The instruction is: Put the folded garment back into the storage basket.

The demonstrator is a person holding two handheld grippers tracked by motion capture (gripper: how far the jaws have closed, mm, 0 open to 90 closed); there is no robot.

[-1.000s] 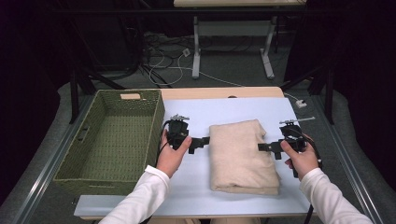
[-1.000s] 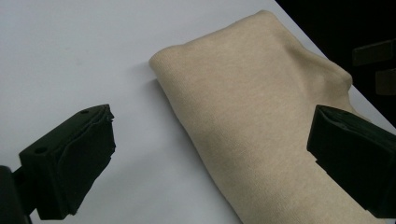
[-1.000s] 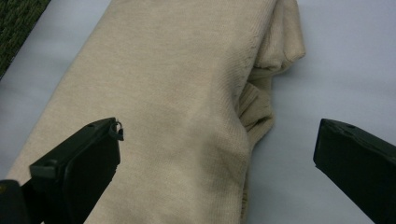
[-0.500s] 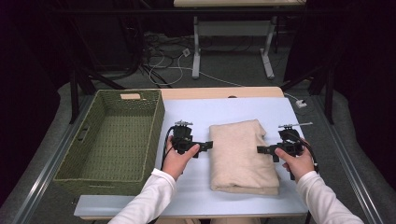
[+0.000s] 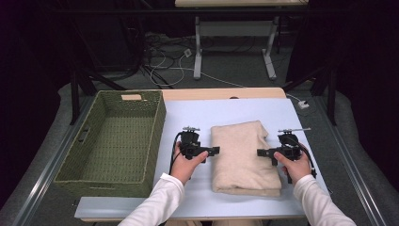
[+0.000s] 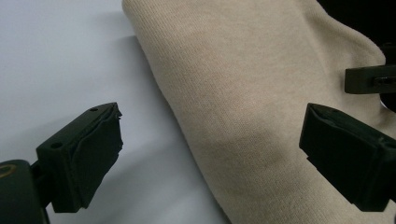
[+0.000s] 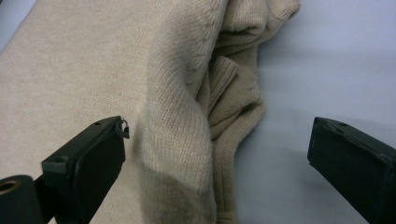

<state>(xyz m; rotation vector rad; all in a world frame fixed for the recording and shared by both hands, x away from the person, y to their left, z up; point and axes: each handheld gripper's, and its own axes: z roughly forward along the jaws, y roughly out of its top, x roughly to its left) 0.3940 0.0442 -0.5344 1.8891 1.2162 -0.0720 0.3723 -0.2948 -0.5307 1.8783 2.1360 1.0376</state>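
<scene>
A lab: dark curtains (image 5: 28, 56), floor cables (image 5: 164, 61), bare work table (image 5: 244, 106).

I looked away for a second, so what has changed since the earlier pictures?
Both hands came down and inward: the left gripper and right gripper now straddle opposite edges of the folded beige knitted sweater, their jaws having just been closing a little but not pressing it. The sweater and the green woven basket stayed put.

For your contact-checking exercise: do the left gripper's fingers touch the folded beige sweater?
Apart. In the left gripper view, both fingers stand wide, straddling the sweater edge with gaps beside them.
</scene>
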